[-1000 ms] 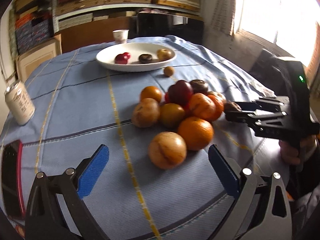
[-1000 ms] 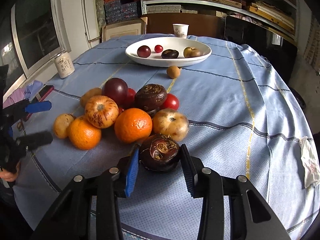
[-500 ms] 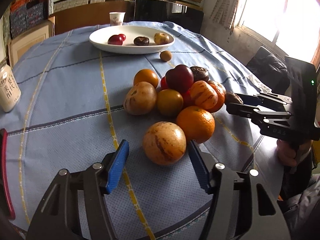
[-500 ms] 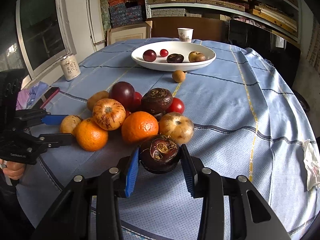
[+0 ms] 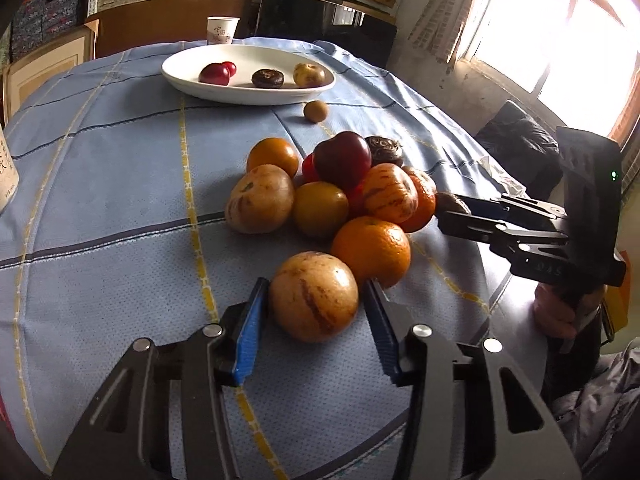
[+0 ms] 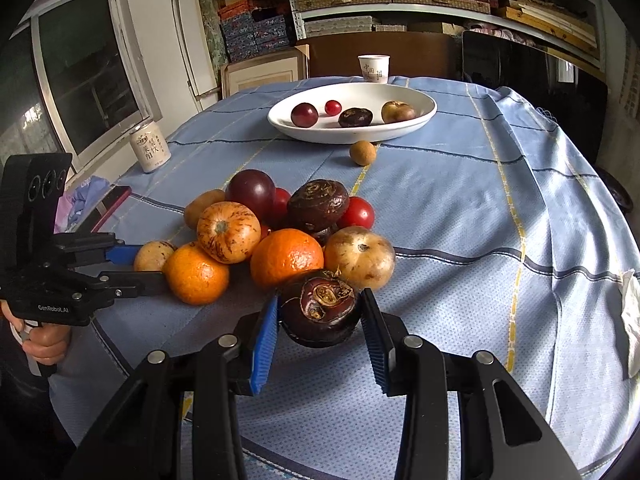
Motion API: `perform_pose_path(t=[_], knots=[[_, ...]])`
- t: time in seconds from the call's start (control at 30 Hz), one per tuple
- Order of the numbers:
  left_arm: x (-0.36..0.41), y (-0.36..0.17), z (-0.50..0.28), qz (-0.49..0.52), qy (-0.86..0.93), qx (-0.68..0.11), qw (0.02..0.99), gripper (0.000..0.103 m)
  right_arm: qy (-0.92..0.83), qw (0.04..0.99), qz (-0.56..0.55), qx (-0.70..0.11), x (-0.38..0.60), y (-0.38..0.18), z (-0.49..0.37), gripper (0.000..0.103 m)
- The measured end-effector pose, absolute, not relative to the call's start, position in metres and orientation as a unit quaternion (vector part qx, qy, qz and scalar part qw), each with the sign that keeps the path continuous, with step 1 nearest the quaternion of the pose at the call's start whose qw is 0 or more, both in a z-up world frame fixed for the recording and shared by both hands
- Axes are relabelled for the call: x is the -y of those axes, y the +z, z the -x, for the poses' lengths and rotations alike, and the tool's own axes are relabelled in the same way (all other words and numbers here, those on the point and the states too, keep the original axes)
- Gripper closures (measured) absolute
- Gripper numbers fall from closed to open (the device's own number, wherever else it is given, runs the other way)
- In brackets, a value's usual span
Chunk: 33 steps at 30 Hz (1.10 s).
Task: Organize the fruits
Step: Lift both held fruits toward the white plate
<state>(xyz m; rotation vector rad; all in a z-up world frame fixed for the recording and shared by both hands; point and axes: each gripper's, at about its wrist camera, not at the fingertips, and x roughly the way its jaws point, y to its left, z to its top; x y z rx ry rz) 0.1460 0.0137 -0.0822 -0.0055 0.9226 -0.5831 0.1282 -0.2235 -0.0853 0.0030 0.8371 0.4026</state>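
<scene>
A tan striped fruit (image 5: 314, 296) lies on the blue tablecloth (image 5: 120, 208) at the near edge of a pile of fruit (image 5: 340, 196). My left gripper (image 5: 316, 292) straddles it and its jaws are closing; a sliver of gap still shows at each blue pad. An orange (image 5: 372, 250) sits just behind the right pad. My right gripper (image 6: 320, 300) is shut on a dark brown fruit (image 6: 320, 308) at the pile's near side. A white plate (image 6: 352, 134) at the far end holds several fruits. From the right wrist view, the left gripper (image 6: 160, 268) reaches the pile's left side.
A small brown fruit (image 6: 363, 153) lies alone in front of the plate. A paper cup (image 6: 374, 68) stands behind the plate and a white can (image 6: 150, 152) at the table's left. A red phone (image 6: 112, 208) lies near the left edge. Shelves with boxes line the back wall.
The left gripper has closed in from wide open around the tan striped fruit and tilted a little. The right gripper keeps its hold on the dark brown fruit without moving.
</scene>
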Motion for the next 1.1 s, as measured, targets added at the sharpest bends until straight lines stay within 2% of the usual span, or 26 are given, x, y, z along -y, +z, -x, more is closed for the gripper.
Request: perform_pose_path(t=[0.2, 0.73, 0.83, 1.1], knots=[[-0.014, -0.082, -0.144, 0.008, -0.273, -0.438, 0.856, 0.060, 0.192, 0.893, -0.006, -0.407, 0.225, -0.086, -0.130, 0.062], [-0.032, -0.063, -0.129, 0.051, -0.262, -0.401, 0.876, 0.061, 0.202, 0.899, 0.008, -0.389, 0.223, -0.077, -0.119, 0.063], [-0.036, -0.051, -0.144, 0.051, -0.251, -0.405, 0.878, 0.060, 0.228, 0.887, 0.020, -0.401, 0.219, -0.063, -0.126, 0.062], [-0.036, -0.011, -0.239, 0.100, -0.214, -0.406, 0.883, 0.060, 0.200, 0.920, 0.008, -0.338, 0.216, -0.008, -0.205, 0.062]])
